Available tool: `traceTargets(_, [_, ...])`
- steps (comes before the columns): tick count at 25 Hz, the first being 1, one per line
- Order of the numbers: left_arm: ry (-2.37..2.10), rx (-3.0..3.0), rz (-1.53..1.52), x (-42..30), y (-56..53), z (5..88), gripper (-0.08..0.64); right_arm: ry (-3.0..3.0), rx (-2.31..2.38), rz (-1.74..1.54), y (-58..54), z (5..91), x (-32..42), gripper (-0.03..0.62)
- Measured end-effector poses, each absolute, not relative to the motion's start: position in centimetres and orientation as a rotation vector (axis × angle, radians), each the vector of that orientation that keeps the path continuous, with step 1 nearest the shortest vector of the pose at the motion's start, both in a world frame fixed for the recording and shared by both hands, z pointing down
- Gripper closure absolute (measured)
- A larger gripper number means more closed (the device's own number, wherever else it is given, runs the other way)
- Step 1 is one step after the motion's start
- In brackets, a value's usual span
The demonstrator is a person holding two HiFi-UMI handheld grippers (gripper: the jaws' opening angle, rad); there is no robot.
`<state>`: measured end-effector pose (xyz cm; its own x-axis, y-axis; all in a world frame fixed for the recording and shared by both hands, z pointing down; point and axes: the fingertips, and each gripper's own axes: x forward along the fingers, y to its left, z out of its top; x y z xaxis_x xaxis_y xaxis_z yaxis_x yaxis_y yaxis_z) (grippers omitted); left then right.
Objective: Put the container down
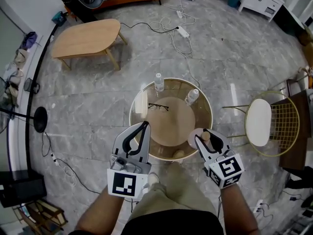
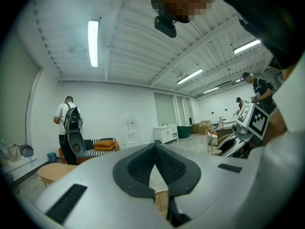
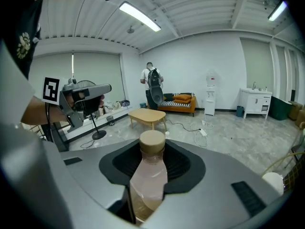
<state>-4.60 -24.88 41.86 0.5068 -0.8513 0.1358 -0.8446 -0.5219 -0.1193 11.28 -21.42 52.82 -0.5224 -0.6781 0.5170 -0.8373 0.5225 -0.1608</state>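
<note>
Container (image 3: 150, 175): clamped in right gripper (image 1: 204, 136) jaws, lower right of head view, at bench (image 1: 131, 113) rim. Left gripper (image 1: 143, 126): jaws together, empty. Risk: release near rim, tall container tips off.

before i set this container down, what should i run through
1. Grip: the right gripper is shut on the container, which sits between its jaws. Ok.
2. Landing spot: in the head view the container appears over the table, close to its near right rim. Ok, though further in would likely be safer.
3. Clearance: the glasses and the two bottles stand well apart from that spot. Ok.
4. Left gripper: shut, empty, at the near left rim, out of the way. Ok.
5. Height above the glass: cannot tell.
6. Container upright: cannot tell.
</note>
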Motion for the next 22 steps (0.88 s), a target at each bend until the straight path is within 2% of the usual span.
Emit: traceTargets(22, [1.527, -2.730, -0.337, -2.4, -28.8, 49.0, 0.549, -2.223, 1.123, 0.709, -25.1, 68.9, 11.4, 0.442])
